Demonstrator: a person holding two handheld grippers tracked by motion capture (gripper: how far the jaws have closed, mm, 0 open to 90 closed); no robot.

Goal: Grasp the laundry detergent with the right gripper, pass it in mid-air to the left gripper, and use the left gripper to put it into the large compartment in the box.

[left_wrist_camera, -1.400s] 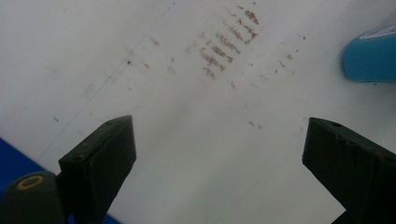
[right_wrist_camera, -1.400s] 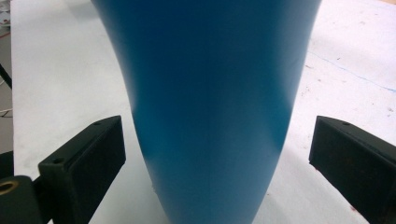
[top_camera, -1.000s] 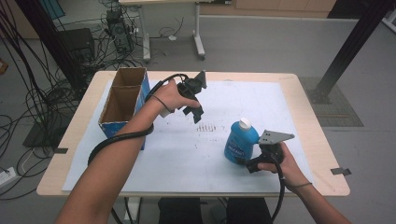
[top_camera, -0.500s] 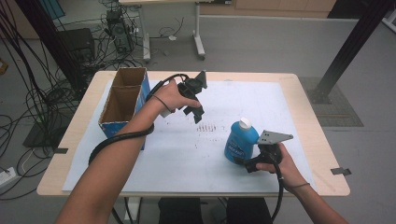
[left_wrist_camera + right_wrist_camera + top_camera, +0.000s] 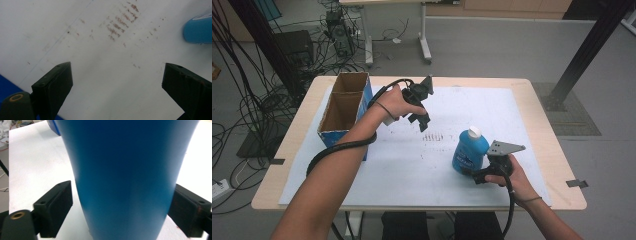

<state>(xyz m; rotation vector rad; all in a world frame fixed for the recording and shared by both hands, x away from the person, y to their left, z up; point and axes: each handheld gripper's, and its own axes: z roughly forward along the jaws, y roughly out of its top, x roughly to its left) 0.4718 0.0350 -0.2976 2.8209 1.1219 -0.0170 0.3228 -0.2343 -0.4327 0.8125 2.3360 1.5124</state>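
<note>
Bottle (image 5: 125, 177) top — cut off

High view overhead, facing forward-down — both gripper views close, sharing the blue bottle (image 5: 469, 151).

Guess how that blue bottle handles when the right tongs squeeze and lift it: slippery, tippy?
The blue bottle looks like smooth glossy plastic, so probably a bit slippery. It stands upright, taller than wide, so a sideways push could tip it. The right tongs have been closing around its lower body, the left pad still short of the wall; a low grip may let the top sway.
</note>
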